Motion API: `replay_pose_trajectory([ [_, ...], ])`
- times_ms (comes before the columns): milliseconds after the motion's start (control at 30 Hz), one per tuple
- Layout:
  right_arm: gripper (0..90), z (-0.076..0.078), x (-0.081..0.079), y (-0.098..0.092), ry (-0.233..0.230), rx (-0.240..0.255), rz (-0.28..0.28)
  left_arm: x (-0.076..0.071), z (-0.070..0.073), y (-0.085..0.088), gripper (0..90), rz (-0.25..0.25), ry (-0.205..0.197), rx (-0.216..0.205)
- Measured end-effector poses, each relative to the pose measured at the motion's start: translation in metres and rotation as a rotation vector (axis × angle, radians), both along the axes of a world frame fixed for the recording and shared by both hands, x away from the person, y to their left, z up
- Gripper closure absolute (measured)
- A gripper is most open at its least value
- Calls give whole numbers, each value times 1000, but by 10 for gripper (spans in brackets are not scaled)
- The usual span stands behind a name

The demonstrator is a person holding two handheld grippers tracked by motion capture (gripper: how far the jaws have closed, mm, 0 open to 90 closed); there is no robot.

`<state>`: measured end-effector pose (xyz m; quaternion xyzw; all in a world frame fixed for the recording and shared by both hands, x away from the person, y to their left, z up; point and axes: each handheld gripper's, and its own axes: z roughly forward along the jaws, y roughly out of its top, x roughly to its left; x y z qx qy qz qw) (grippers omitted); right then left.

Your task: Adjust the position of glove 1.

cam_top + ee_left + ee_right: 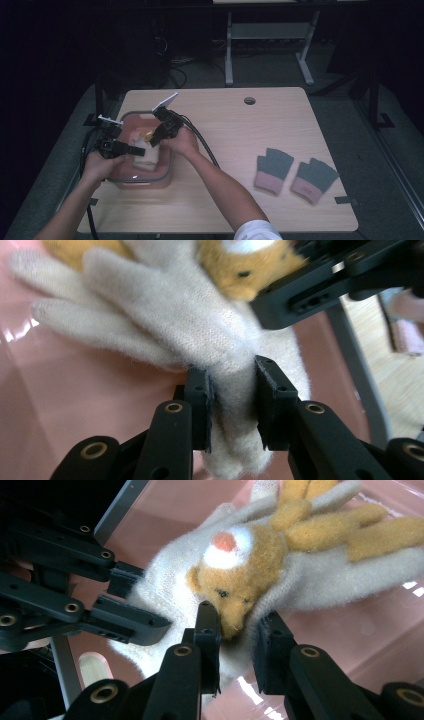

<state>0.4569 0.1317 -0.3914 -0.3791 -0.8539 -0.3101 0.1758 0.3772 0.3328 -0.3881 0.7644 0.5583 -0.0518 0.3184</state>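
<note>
Step in hand: laying the cream glove (165, 315) down into the pink bin (131, 123), judged from how low it hangs.
Left hand-held gripper (234, 390): pinching the glove's cuff, fabric squeezed between the pads.
Right hand-held gripper (239, 630): jaws at the fabric under the glove's bear patch (245, 575); I cannot tell whether the pads press.
Doing it well: lower both ends level, let go only once the glove lies flat.
Bin contents: the glove, just ahead of both hand-held grippers.
Bench (280, 125): two grey-and-pink gloves (295, 175), well apart from the right hand-held gripper.
</note>
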Motion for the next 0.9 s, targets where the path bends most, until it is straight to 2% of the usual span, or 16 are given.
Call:
replay_pose_trajectory([
  [167,700,5,-1,-1,-23,-32,1,1,-3,-1,706,5,16,38],
  [400,651,11,-2,-7,-47,-24,0,1,-7,-2,697,23,35,83],
  [567,643,20,-3,-13,-63,12,-10,1,-7,1,681,22,38,95],
  [633,643,23,-4,-15,-70,10,-12,1,-6,2,657,37,32,89],
  [767,643,29,-5,-22,-79,21,-19,1,1,1,607,34,15,103],
  [900,643,33,-7,-28,-83,35,-23,2,14,5,576,40,-11,120],
])
